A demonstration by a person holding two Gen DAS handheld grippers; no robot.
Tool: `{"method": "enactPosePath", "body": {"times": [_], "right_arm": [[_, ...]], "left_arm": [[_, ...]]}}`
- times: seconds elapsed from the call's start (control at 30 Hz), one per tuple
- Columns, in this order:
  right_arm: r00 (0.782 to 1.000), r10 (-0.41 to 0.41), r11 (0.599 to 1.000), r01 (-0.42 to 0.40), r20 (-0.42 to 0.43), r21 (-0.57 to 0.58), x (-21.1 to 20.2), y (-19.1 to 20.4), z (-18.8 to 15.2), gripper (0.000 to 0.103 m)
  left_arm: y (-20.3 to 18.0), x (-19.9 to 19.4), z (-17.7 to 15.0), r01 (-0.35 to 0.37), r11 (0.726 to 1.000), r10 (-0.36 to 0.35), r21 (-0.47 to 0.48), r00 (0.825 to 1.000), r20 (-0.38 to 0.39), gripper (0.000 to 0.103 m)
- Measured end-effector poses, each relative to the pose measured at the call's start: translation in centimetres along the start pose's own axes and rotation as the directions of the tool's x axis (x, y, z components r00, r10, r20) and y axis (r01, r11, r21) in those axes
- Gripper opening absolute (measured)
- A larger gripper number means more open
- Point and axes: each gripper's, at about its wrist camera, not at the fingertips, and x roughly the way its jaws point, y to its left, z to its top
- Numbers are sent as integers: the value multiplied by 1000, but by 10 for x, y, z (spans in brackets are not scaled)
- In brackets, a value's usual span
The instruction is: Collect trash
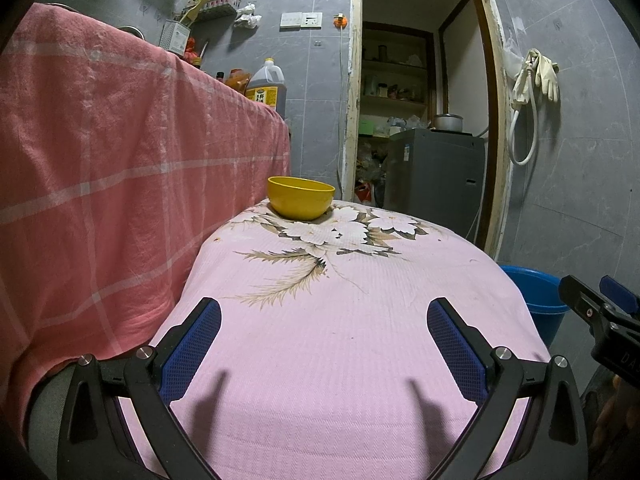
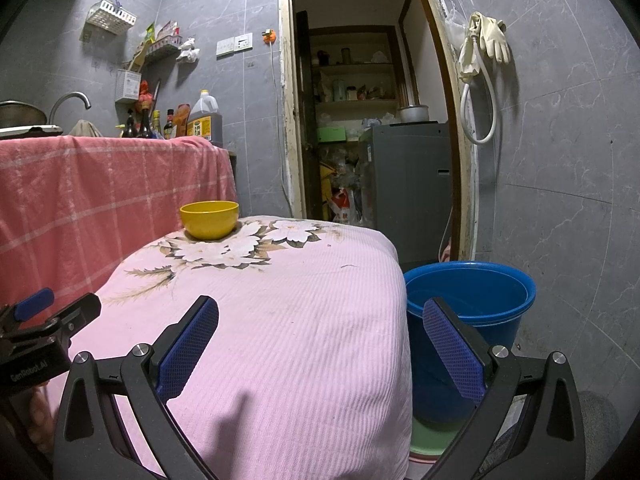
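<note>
pink floral cloth [image 1: 340, 360] covers the table; yellow bowl [image 1: 301, 197] at its far edge, blue bucket [image 2: 472, 300] on the floor off the right side. no trash can be made out. your left gripper [image 1: 324, 344] and right gripper [image 2: 320, 344] hover over the near edge, jaws spread, holding nothing.

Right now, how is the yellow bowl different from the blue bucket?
The bowl is yellow; the bucket is blue. The bowl sits up on the pink flowered cloth at its far end, while the bucket stands lower, beside the cloth's right edge. The bowl looks shallow and much smaller; the bucket looks deep and big. Both are round, upright and open on top, and neither gripper is touching them.
</note>
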Motion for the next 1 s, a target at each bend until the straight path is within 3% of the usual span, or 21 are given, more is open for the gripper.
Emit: {"method": "enactPosePath", "body": {"times": [1.0], "right_arm": [[1000, 1, 1000, -1, -1, -1, 0, -1, 1, 103]], "left_arm": [[-1, -1, 0, 2, 1000, -2, 4, 1000, 1, 101]]}}
